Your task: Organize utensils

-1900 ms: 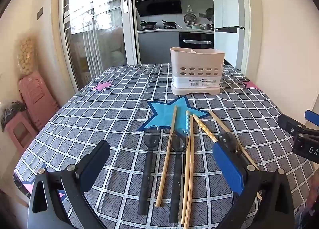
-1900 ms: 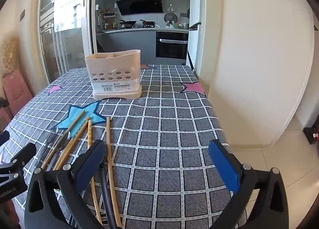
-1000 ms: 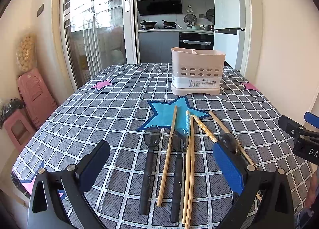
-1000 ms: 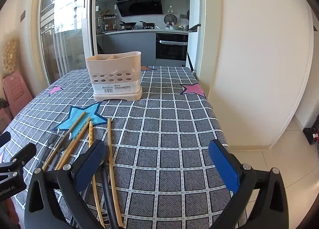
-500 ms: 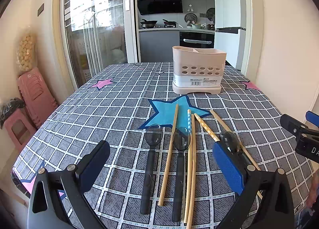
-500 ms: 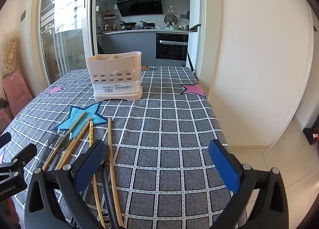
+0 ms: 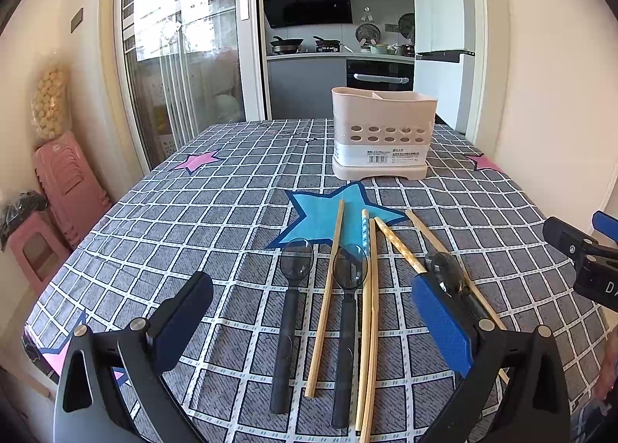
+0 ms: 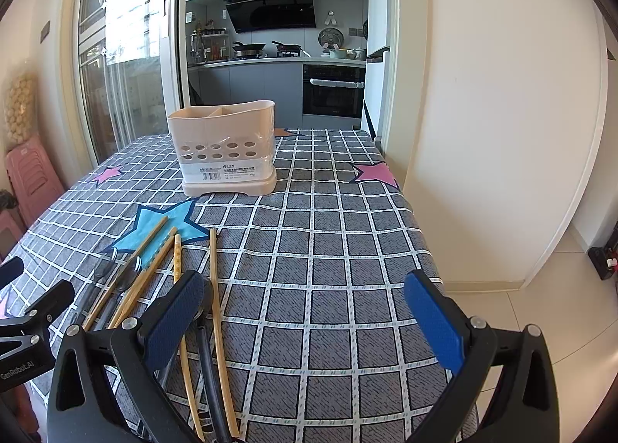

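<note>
A beige perforated utensil holder (image 7: 382,136) (image 8: 227,147) with divided compartments stands upright at the far middle of the table. Nearer, several wooden chopsticks (image 7: 326,300) (image 8: 216,304) and three dark spoons (image 7: 289,311) lie side by side, pointing toward the holder. My left gripper (image 7: 309,323) hovers open above the near ends of the spoons and chopsticks, holding nothing. My right gripper (image 8: 305,323) is open and holds nothing, to the right of the utensils; its left finger (image 8: 174,319) partly covers a spoon. The right gripper's tip (image 7: 579,257) shows at the left view's right edge.
The table wears a grey checked cloth (image 7: 193,219) with blue and pink stars. Its right edge (image 8: 421,234) drops to a tiled floor beside a cream wall. Pink stools (image 7: 65,180) stand left of the table. A kitchen lies beyond the doorway.
Both views have shifted slightly, so the holder sits a touch higher and farther right in frame. The utensils have not moved and both grippers stay open.
</note>
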`<state>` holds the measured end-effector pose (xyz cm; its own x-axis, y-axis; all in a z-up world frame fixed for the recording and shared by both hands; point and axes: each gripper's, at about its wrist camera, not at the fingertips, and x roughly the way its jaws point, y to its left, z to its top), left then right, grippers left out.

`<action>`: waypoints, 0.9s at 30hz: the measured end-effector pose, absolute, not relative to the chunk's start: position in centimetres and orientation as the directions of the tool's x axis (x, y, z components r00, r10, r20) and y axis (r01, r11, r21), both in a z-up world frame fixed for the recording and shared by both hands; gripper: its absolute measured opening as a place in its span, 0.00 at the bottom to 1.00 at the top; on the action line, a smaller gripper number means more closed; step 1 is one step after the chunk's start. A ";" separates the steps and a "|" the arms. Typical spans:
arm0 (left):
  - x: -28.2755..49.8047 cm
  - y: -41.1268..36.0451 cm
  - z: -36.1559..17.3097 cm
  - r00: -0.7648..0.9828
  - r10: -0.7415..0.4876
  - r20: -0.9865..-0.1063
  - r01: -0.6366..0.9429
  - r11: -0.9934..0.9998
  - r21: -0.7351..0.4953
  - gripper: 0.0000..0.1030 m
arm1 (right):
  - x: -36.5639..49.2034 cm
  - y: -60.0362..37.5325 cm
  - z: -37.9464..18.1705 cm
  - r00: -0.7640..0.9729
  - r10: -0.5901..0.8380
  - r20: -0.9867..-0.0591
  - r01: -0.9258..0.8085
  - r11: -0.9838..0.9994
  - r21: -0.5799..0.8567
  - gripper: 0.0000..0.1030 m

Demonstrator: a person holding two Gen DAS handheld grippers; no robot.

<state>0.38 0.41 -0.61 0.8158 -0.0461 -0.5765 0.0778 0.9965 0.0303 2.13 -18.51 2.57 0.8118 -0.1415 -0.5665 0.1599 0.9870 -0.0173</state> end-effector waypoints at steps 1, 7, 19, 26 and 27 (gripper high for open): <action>0.4 0.4 -0.6 0.816 -0.046 -0.577 0.079 0.996 0.031 1.00 | 2.1 -18.5 2.6 0.812 -0.141 -0.567 0.160 0.987 -0.017 1.00; 0.3 0.4 -0.7 0.815 -0.047 -0.578 0.079 0.996 0.031 1.00 | 2.1 -18.5 2.5 0.812 -0.141 -0.567 0.159 0.987 -0.017 1.00; 0.3 0.3 -0.8 0.813 -0.048 -0.580 0.080 0.996 0.030 1.00 | 2.2 -18.3 2.6 0.812 -0.136 -0.568 0.154 0.988 -0.018 1.00; 0.3 0.4 -0.9 0.810 -0.049 -0.584 0.082 0.996 0.030 1.00 | 2.3 -18.3 2.6 0.810 -0.132 -0.571 0.148 0.989 -0.018 1.00; 0.3 0.4 -0.9 0.810 -0.049 -0.584 0.082 0.996 0.031 1.00 | 2.4 -18.3 2.6 0.810 -0.132 -0.572 0.148 0.989 -0.018 1.00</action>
<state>0.26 0.36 -0.94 0.8102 -0.0488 -0.5841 0.0819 0.9962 0.0305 2.36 -18.27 2.61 0.8099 -0.1316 -0.5716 0.1477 0.9889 -0.0183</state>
